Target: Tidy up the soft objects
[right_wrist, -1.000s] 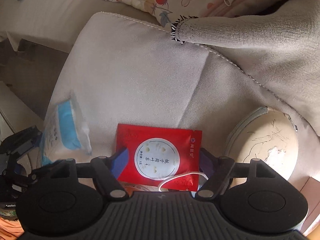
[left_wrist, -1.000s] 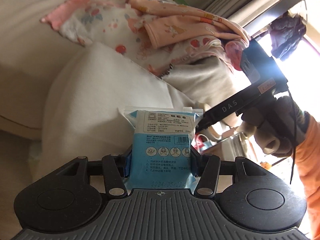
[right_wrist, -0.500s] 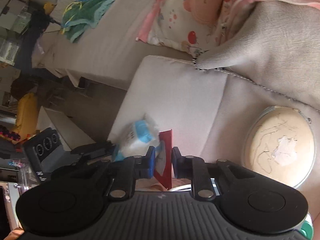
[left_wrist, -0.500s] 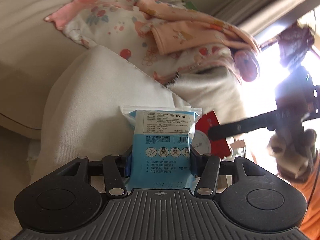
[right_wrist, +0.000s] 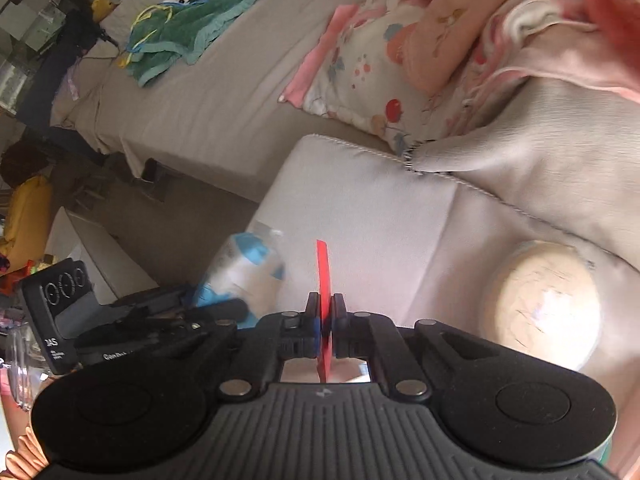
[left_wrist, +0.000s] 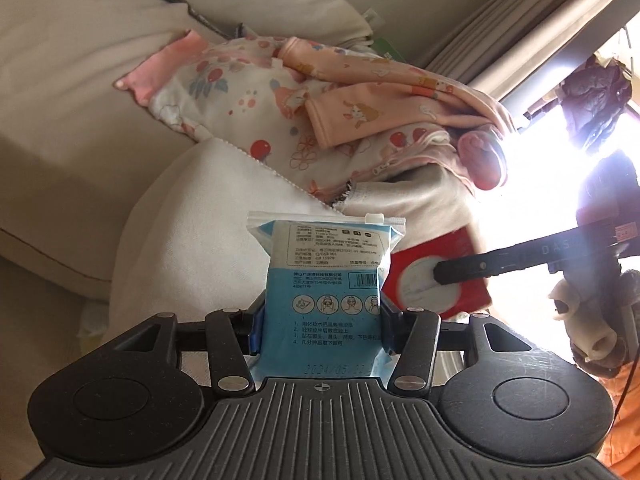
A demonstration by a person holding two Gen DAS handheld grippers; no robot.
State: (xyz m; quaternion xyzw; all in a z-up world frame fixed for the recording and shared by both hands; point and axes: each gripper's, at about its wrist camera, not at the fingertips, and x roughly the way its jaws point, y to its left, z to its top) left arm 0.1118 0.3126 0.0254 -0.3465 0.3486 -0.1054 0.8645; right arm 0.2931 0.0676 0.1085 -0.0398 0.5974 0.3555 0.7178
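Note:
My left gripper [left_wrist: 320, 320] is shut on a blue and white zip pouch of face masks [left_wrist: 326, 280], held upright above a pale sofa cushion [left_wrist: 200, 216]. My right gripper [right_wrist: 325, 312] is shut on a thin red sachet [right_wrist: 323, 280], seen edge-on in the right wrist view. In the left wrist view the red sachet [left_wrist: 464, 244] shows its round white label just right of the pouch, pinched by the right gripper's finger [left_wrist: 500, 266]. The pouch [right_wrist: 244, 272] appears blurred at left in the right wrist view.
A heap of pink patterned children's clothes [left_wrist: 320, 120] and a grey garment [right_wrist: 540, 160] lie on the sofa behind the cushion. A round cream disc [right_wrist: 548, 300] rests on the cushion at right. A green towel [right_wrist: 188, 28] lies far back. Bright window at right.
My right gripper has rolled about a quarter turn, so the red sachet is now edge-on to it, and it has come close beside the pouch. The left gripper has drawn back a little, still gripping.

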